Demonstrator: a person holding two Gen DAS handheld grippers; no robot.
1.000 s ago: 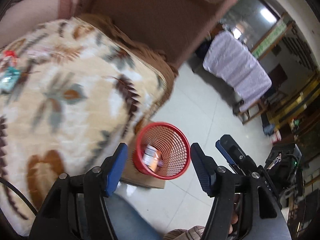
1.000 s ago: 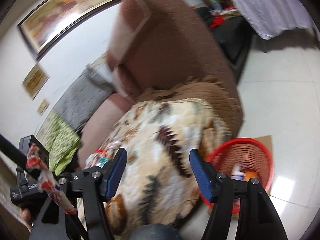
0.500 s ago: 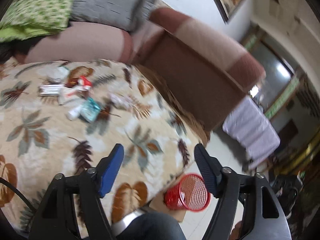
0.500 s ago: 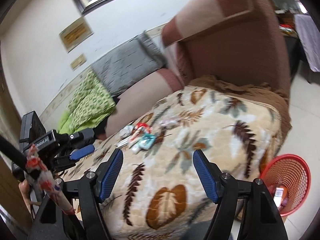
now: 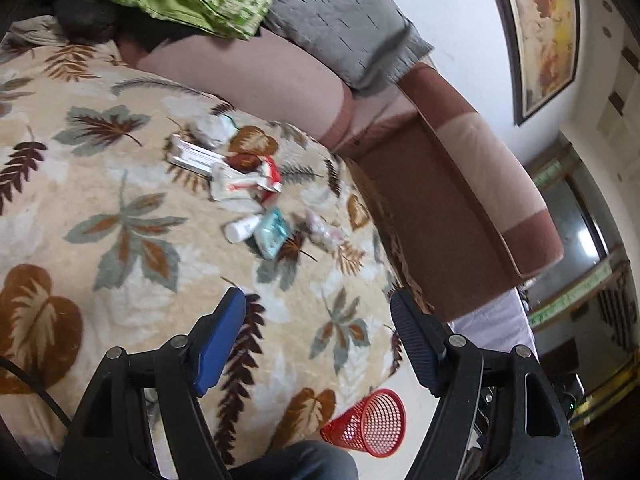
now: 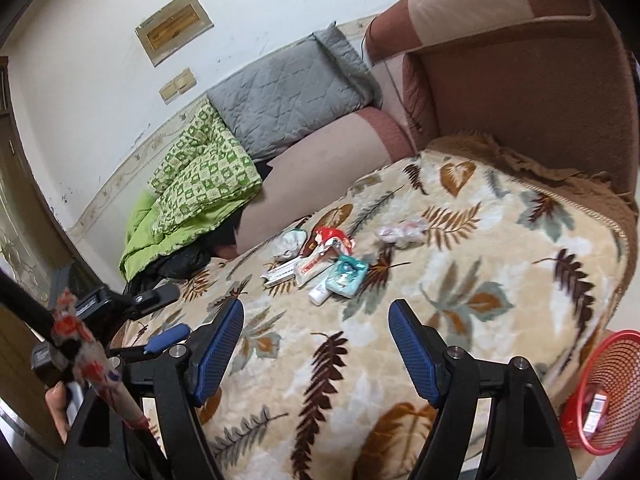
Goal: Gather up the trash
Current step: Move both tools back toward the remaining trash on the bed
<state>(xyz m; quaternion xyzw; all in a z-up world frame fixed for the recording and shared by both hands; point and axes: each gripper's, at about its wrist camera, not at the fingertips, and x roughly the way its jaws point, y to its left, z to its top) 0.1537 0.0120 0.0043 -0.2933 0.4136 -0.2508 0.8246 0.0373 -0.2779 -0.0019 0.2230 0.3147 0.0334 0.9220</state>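
Basically both tools are spread wide with nothing between the blue pads: left tool (image 5: 316,312) and right tool (image 6: 316,322) hang above the leaf-print blanket (image 6: 500,280), apart from the trash. The trash sits in a loose pile mid-blanket, toward the couch back: teal packet (image 6: 347,276), small white tube (image 6: 318,294) touching it, flat white wrapper (image 6: 310,266) with red print, long white box (image 6: 280,271), red-and-white wrapper (image 6: 332,237), crumpled white wad (image 6: 289,243), and a clear crinkled wrapper (image 6: 400,232) a bit off to the side. All of it looks light and thin; the wrappers are probably soft and slippery and would crumple, so pinching a raised edge or fold seems best. Tube and box look stiffer, so grab across the narrow side. The plush blanket will likely give under the pads, so a flat piece may be hard to get under, and fabric could get pinched too. The pieces overlap, so lifting one may drag a neighbour; the teal packet or the clear wrapper at the pile's edge looks easiest. The red mesh basket (image 6: 600,392) stands on the floor beside the couch corner, well apart from the pile, with some items already inside. Green quilt (image 6: 200,176), gray cushion (image 6: 280,100) and brown armrest (image 6: 520,88) are around, none blocking. A person's knee (image 5: 296,462) shows low in the left view.
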